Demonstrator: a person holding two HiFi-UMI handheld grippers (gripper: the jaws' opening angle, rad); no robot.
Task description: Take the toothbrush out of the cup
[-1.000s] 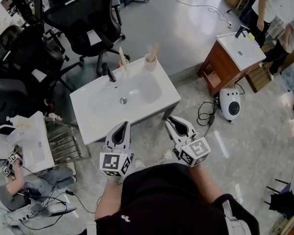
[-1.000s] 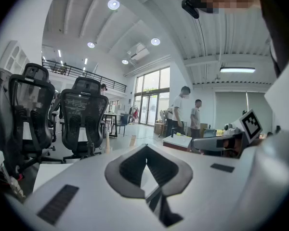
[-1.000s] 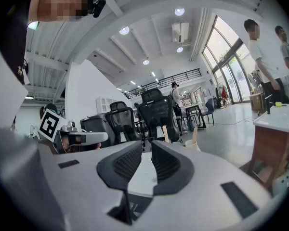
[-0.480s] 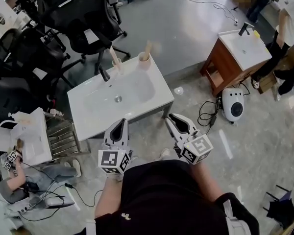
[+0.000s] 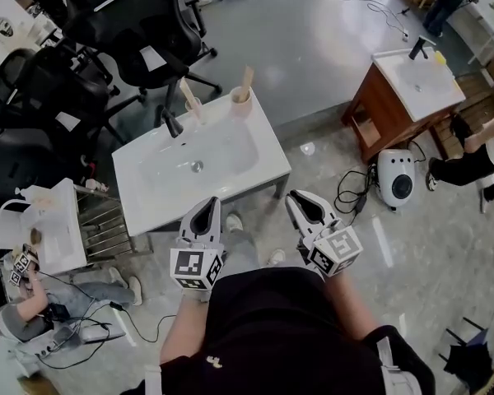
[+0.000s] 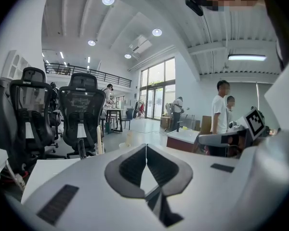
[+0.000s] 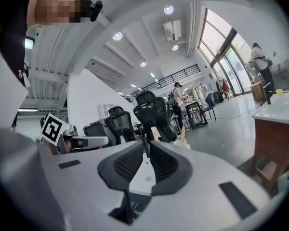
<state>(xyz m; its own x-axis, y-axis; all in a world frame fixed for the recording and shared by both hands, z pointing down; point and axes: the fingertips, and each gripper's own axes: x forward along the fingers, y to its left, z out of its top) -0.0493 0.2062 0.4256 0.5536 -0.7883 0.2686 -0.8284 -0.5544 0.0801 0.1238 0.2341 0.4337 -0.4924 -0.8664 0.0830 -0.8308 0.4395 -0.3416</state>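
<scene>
Left gripper [image 5: 204,208] and right gripper [image 5: 301,201], fingers closed on nothing, advance toward the pale pink cup [image 5: 240,102]; the wooden toothbrush [image 5: 247,78] is still inside.

Open lab hall: office chairs [image 5: 136,15], freestanding sinks [image 5: 230,179].

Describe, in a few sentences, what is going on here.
A person stands in front of a white sink with the left gripper and the right gripper both shut and empty, short of its near edge. At the far edge a cup stands beside the tap and a second cup to its right. Each holds a toothbrush, not yet touched.
</scene>
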